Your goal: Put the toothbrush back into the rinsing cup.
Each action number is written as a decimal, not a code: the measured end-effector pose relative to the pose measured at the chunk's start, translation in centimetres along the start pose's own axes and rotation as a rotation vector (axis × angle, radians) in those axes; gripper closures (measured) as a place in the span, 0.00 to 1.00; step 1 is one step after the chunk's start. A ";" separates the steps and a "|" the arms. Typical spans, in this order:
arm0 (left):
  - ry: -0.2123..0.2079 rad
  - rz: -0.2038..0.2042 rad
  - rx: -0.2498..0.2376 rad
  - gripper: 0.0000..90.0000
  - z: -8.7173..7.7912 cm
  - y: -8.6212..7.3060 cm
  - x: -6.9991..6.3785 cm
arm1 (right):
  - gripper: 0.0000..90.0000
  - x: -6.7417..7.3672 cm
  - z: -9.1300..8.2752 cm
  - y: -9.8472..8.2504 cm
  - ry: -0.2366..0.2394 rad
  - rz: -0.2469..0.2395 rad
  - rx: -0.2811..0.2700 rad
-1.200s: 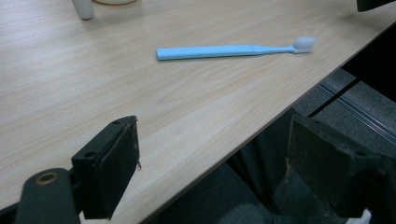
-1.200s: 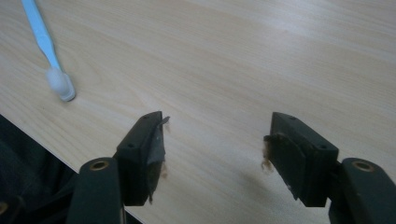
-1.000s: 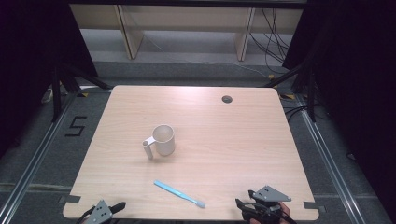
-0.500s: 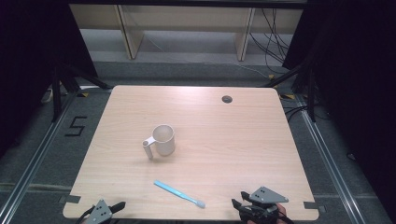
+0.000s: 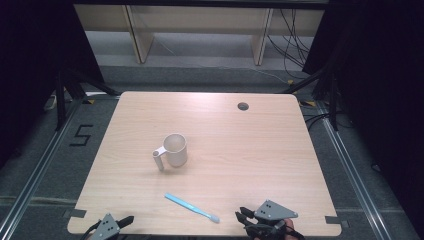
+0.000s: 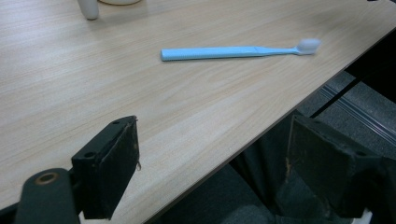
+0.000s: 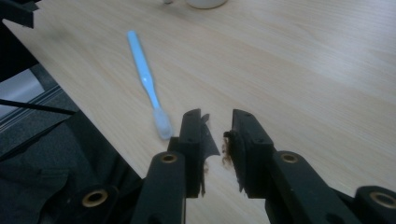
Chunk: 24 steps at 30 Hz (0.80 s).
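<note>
From above, the light wooden tabletop (image 5: 250, 150) has lots of bare room. A thin light-blue plastic toothbrush (image 5: 191, 207) lies flat near the front edge. It lies slantwise, with its white brush end toward the front right and its handle end toward the back left. A white plastic mug (image 5: 174, 150) stands upright, well behind it. The left gripper (image 5: 111, 226) sits at the front left edge. The right gripper (image 5: 248, 218) sits at the front edge, just right of the brush end.

In the left gripper view, the jaws stand wide apart with nothing between them. One jaw is over the tabletop and one is past its edge. The toothbrush lies ahead.

In the right gripper view, the jaws have just been closing. A small gap is left and nothing is in it. The brush end lies just beside the left jaw, near the tabletop edge.
</note>
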<state>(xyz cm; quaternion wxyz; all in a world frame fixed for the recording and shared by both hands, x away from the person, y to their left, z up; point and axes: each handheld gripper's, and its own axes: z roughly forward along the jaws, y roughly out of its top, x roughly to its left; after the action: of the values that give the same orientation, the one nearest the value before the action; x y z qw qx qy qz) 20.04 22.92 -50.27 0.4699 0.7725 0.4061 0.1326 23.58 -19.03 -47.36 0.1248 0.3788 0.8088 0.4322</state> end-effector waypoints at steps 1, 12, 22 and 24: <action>0.000 0.000 0.000 0.18 0.0 0.0 0.0 | 0.86 0.1 0.1 0.1 -0.001 -0.023 0.000; 0.000 0.001 -0.002 0.18 0.0 0.0 0.0 | 0.99 3.4 3.3 1.4 0.097 -0.142 0.030; -0.002 0.001 -0.008 0.18 0.0 0.0 0.0 | 1.00 4.7 6.2 2.2 0.124 -0.189 0.097; -0.002 0.000 -0.004 0.18 0.0 0.0 0.0 | 1.00 4.9 6.9 2.4 0.126 -0.211 0.102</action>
<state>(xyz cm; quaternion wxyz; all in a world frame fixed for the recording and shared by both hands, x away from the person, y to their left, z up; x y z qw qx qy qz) 20.03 22.91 -50.26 0.4718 0.7716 0.4055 0.1328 25.14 -10.50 -48.99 0.0991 0.2697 0.8712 0.3981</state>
